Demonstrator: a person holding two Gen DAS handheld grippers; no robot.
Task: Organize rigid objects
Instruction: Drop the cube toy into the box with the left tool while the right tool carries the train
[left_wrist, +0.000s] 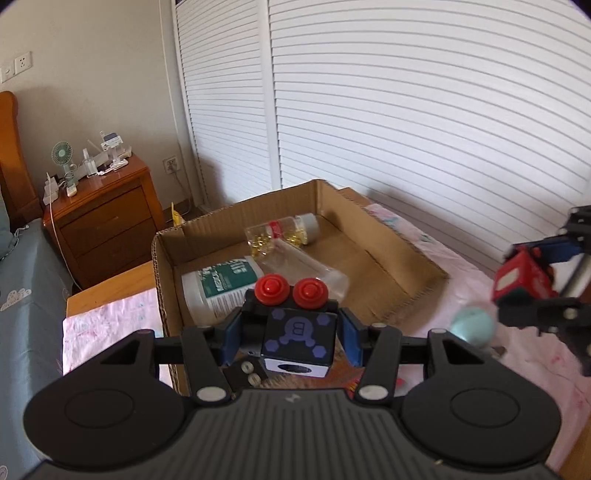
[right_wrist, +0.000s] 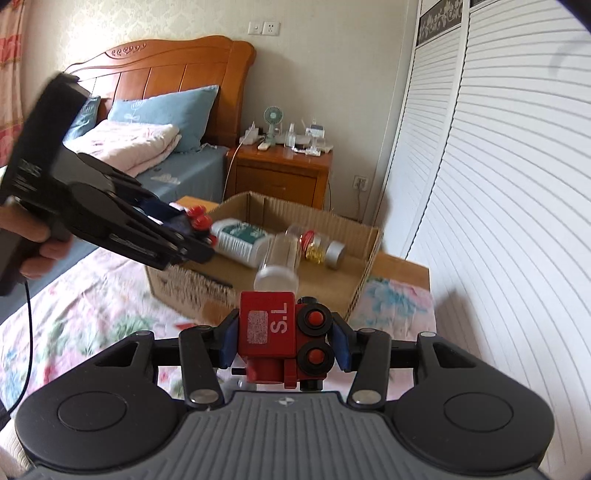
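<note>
The left gripper (left_wrist: 291, 332) has its fingers (left_wrist: 232, 338) clamped on a black toy train car (left_wrist: 295, 332), held just short of the cardboard box (left_wrist: 391, 258). The right gripper (right_wrist: 282, 341) pinches a red toy engine (right_wrist: 280, 339) near the box's corner. Inside the box lie three bottles (left_wrist: 221, 288).

Teal ball (left_wrist: 473, 326) blurred, right tool (left_wrist: 532, 291) cut off by edge, floral cloth (right_wrist: 92, 306) smeared

Plastic, cardboard, cloth and varnished wood

The corrugated cardboard box (left_wrist: 388, 258) looks matt and rough; the bottles (right_wrist: 280, 258) inside are clear glossy plastic; the red toy train (right_wrist: 280, 332) is glossy; the flowered cloth (right_wrist: 92, 314) is soft; the far nightstand (left_wrist: 107, 218) is varnished wood.
</note>
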